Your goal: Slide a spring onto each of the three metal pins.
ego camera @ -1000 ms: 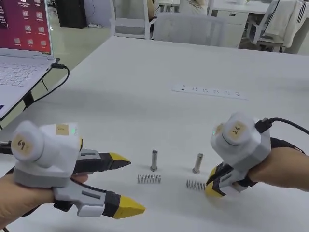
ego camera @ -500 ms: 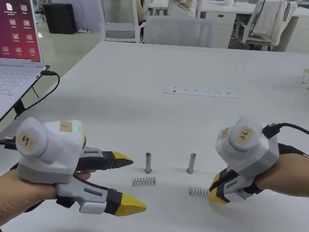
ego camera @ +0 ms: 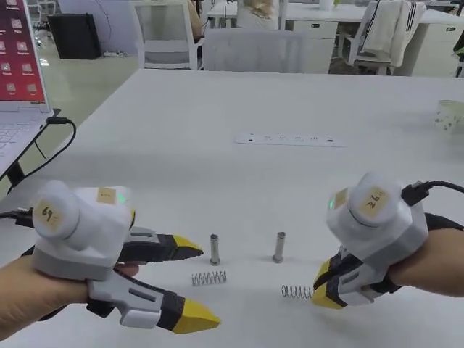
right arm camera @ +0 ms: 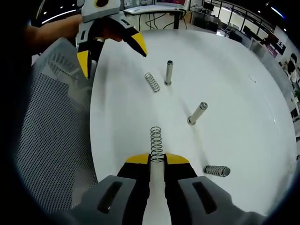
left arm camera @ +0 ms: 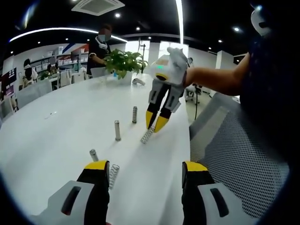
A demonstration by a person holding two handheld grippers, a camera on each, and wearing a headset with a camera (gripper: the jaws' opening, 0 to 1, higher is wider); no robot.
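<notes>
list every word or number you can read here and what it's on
"69": round sticker on the left gripper.
"26": second round sticker on the right gripper.
Laptop screen icon captions: too small to read.
Power strip markings: too small to read.

R claw [right arm camera: 157,159] nips spring [right arm camera: 156,138] end on table [right arm camera: 225,70].

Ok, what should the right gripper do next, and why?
Probably lift the spring and carry it over the nearer pin. The right gripper is shut on the spring's end, the spring lies flat on the table, and that pin stands bare.
</notes>
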